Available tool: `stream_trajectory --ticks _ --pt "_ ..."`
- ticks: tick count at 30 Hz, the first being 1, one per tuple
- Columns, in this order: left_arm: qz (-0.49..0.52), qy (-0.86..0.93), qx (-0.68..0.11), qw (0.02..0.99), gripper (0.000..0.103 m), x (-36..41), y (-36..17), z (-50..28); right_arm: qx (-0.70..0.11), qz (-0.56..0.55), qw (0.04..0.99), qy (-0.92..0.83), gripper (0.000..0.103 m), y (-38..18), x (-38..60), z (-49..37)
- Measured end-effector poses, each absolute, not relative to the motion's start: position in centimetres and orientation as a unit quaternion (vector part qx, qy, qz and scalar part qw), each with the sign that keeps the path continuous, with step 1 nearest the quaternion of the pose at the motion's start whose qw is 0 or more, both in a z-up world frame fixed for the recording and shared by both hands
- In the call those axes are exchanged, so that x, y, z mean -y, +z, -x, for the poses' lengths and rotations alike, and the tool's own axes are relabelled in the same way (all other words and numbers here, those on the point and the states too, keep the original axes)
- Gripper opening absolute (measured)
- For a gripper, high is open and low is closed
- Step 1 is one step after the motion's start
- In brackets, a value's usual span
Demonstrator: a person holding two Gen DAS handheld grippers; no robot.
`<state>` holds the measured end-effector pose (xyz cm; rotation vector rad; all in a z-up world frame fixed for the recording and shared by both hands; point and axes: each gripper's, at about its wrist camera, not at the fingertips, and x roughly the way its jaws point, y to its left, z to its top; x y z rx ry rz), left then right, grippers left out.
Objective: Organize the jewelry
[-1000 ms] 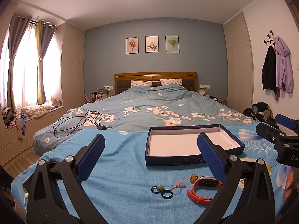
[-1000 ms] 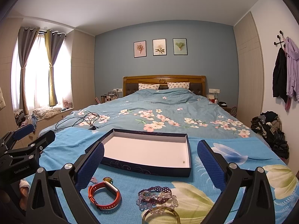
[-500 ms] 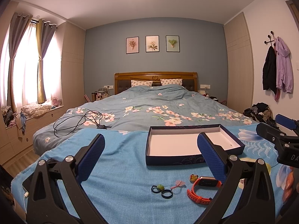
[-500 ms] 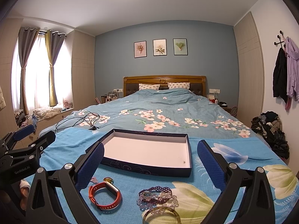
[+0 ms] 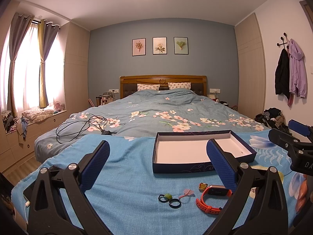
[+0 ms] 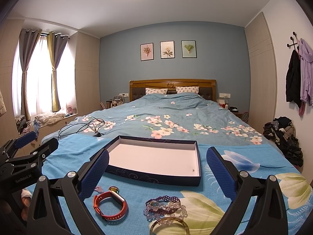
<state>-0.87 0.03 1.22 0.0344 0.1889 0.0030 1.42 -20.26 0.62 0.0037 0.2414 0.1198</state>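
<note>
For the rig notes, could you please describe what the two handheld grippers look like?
Both the left gripper and right gripper have black frames with silver bolts and two fingers padded in dark blue, dimpled rubber. White "GenRobot.AI" lettering marks the left one's side in the right wrist view.

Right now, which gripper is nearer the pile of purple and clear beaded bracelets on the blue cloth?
Right. The beaded bracelets lie between the open right gripper's fingers; the left gripper hovers off to their left, over the small rings.
</note>
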Motion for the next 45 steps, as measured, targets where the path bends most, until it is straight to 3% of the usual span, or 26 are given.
stream_trajectory --ticks 27,36,40,42,43,44,45 --pt "-0.013 -0.01 -0.12 0.993 0.097 0.0 0.3 -0.1 -0.137 -0.01 0.989 0.054 0.096 -0.2 21.2 -1.9" --pt "-0.028 -0.068 -0.199 0.977 0.097 1.3 -2.0 -2.6 -0.175 -0.006 0.983 0.048 0.096 -1.5 22.5 -2.1" --pt "-0.061 -0.097 -0.248 0.962 0.097 3.1 -3.5 -4.3 -0.228 0.008 0.972 0.056 0.096 -2.6 23.1 -2.8" --pt "-0.075 -0.112 -0.271 0.953 0.093 3.7 -4.3 -5.0 -0.26 0.014 0.964 0.062 0.096 -3.5 23.5 -3.1" --pt "-0.079 -0.116 -0.277 0.95 0.083 4.0 -4.8 -5.2 -0.271 0.012 0.96 0.067 0.096 -3.9 23.7 -3.2" --pt "-0.083 -0.122 -0.287 0.947 0.079 4.3 -5.2 -5.6 -0.288 0.009 0.955 0.073 0.094 -4.4 23.9 -3.4" --pt "-0.085 -0.128 -0.292 0.944 0.079 4.5 -5.5 -5.7 -0.3 0.007 0.951 0.078 0.091 -4.8 24.2 -3.5"
